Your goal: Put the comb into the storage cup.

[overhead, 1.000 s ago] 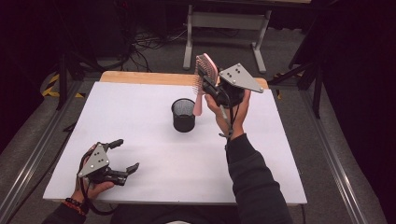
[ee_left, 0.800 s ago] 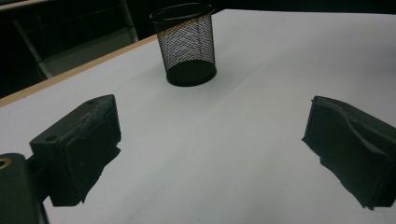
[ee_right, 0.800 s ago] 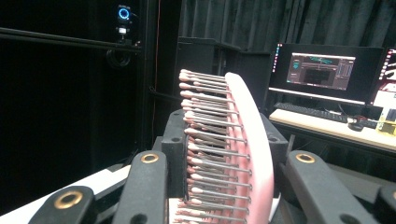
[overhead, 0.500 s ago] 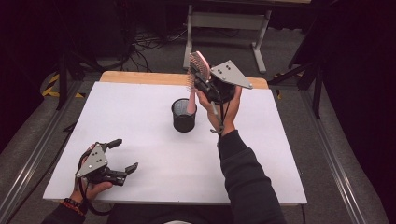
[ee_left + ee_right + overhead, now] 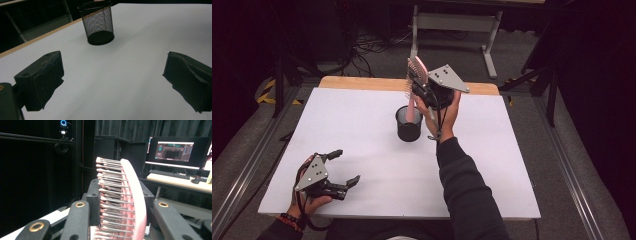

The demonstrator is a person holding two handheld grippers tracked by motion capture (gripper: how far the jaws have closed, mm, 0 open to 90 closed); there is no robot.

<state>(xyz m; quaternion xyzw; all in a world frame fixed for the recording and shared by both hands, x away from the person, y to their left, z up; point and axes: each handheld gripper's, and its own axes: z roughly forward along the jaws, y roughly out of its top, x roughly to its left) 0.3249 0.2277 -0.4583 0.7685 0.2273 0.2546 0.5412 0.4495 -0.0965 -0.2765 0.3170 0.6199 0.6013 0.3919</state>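
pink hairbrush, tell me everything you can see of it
The pink hairbrush has a curved, glossy back that looks like plastic and rows of thin metal-looking pins with pale rounded tips. It stands roughly upright, head up, clamped between the jaws of the right gripper. Its narrow pink handle points down into the mouth of the black mesh cup on the white table. Whether the handle touches the cup cannot be told.

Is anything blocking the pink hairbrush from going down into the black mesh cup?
Nothing visible does. The right gripper holds the pink hairbrush upright, handle down, right over the black mesh cup, whose mouth looks open. The left gripper rests far off, near the table's front edge.
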